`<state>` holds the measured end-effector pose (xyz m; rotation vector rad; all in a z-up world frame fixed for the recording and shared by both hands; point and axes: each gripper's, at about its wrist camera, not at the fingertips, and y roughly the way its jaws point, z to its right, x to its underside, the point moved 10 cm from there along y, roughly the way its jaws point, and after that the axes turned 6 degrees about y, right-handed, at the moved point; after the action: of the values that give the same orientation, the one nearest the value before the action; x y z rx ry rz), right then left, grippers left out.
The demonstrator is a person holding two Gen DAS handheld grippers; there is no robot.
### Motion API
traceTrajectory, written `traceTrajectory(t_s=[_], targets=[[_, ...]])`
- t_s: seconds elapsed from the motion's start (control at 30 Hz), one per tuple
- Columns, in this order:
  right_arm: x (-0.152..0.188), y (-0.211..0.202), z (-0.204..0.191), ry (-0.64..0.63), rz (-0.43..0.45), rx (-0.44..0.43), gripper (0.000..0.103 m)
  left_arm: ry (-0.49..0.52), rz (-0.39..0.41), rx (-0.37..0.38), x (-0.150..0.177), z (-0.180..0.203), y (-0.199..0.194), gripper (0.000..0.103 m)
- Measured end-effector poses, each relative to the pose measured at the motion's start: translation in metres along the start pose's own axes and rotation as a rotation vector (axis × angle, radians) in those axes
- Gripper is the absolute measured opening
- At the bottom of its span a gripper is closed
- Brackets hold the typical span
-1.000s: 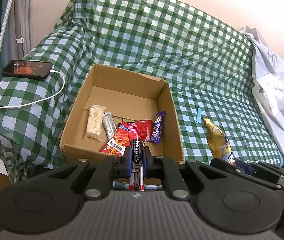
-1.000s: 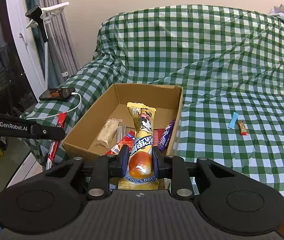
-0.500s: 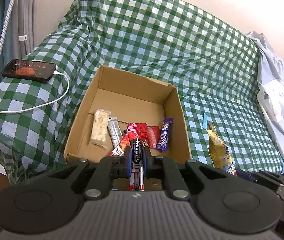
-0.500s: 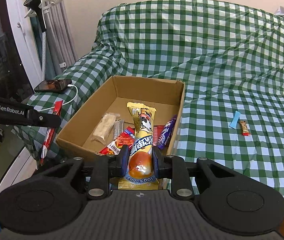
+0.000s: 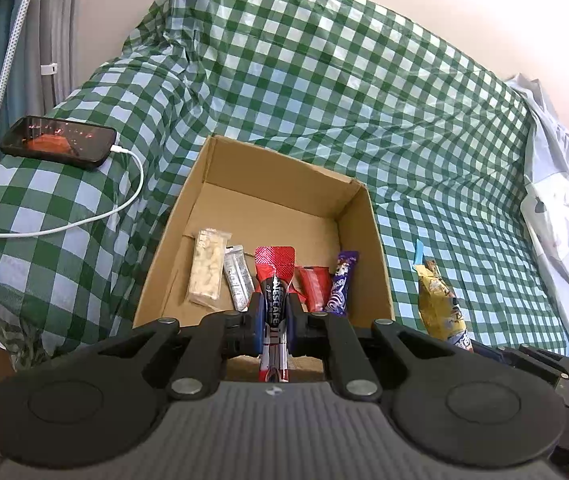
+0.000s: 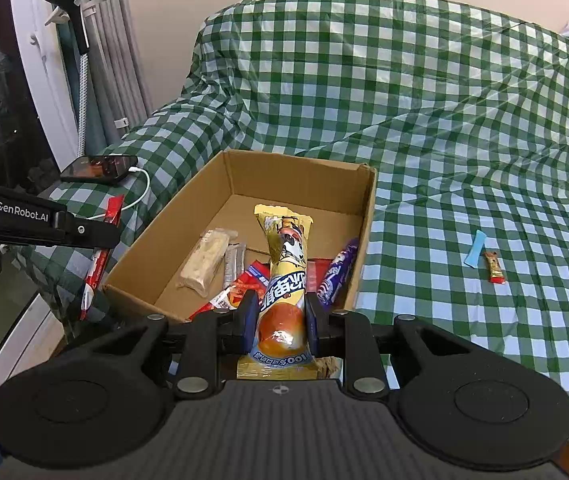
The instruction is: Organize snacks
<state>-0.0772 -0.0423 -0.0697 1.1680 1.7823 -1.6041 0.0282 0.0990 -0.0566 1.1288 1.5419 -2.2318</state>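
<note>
An open cardboard box (image 5: pixel 360 240) sits on the green checked sofa cover, holding a pale nougat bar (image 5: pixel 206 272), a silver sachet (image 5: pixel 237 276), a red packet (image 5: pixel 314 288) and a purple bar (image 5: pixel 340 280). My left gripper (image 5: pixel 274 304) is shut on a red Nescafé stick (image 5: pixel 275 264), held over the box's near wall. My right gripper (image 6: pixel 280 308) is shut on a yellow snack packet (image 6: pixel 286 248), upright just before the box (image 6: pixel 204 192). The left gripper with its stick (image 6: pixel 98 264) shows at the left of the right wrist view.
A phone (image 5: pixel 58 142) on a white cable lies on the sofa arm left of the box. A blue wrapper (image 6: pixel 475 249) and a small brown candy (image 6: pixel 494 267) lie on the seat to the right. A white plastic bag (image 5: pixel 564 200) fills the far right.
Both grippers have drawn nearer to the box, which now looks larger in both views. Each keeps the same hold on its snack.
</note>
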Motion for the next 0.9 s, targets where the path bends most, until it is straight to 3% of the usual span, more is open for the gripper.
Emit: traceTrajectory(t_s=[0.9], targets=[[-0.029,0.083,-0.008,-0.003,-0.089,-0.015,0.026,-0.015,-0.042,-0.022,-0.039,-0.025,0.076,0.012]])
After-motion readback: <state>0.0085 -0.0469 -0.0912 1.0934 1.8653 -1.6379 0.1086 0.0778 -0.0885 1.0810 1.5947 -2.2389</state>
